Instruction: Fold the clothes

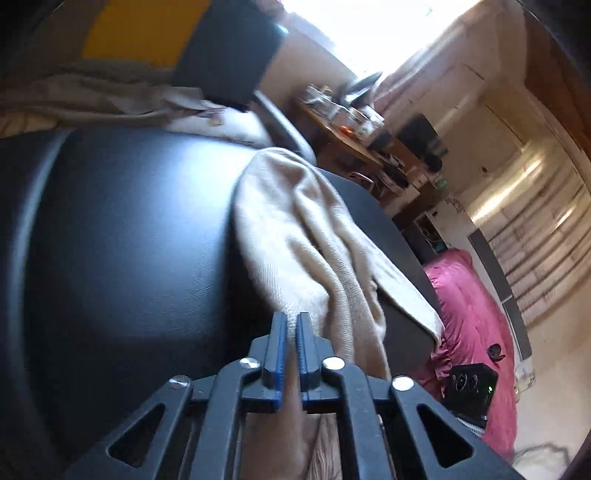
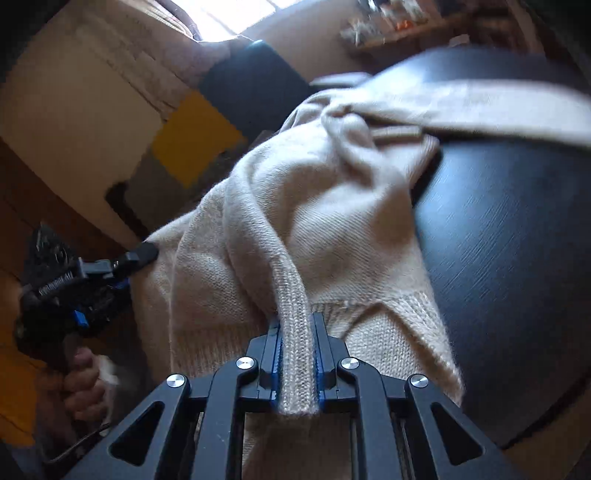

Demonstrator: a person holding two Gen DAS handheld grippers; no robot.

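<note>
A beige knitted sweater [image 2: 314, 206] lies crumpled over the edge of a black table [image 2: 498, 240]. My right gripper [image 2: 297, 332] is shut on a ribbed band of the sweater, which runs straight down between its blue pads. At the left of the right wrist view, my left gripper [image 2: 146, 253], held by a person's hand [image 2: 81, 384], meets the sweater's side edge. In the left wrist view the left gripper [image 1: 290, 321] has its jaws together with a thin strip of beige knit between them. The sweater [image 1: 295, 229] hangs beside it off the table [image 1: 129, 221].
More beige cloth [image 1: 92, 96] is heaped at the table's far side, under a black and yellow block [image 1: 147, 29]. A pink cloth [image 1: 469, 306] with a black device [image 1: 469, 384] lies below the table. A cluttered wooden shelf [image 1: 351, 122] stands behind.
</note>
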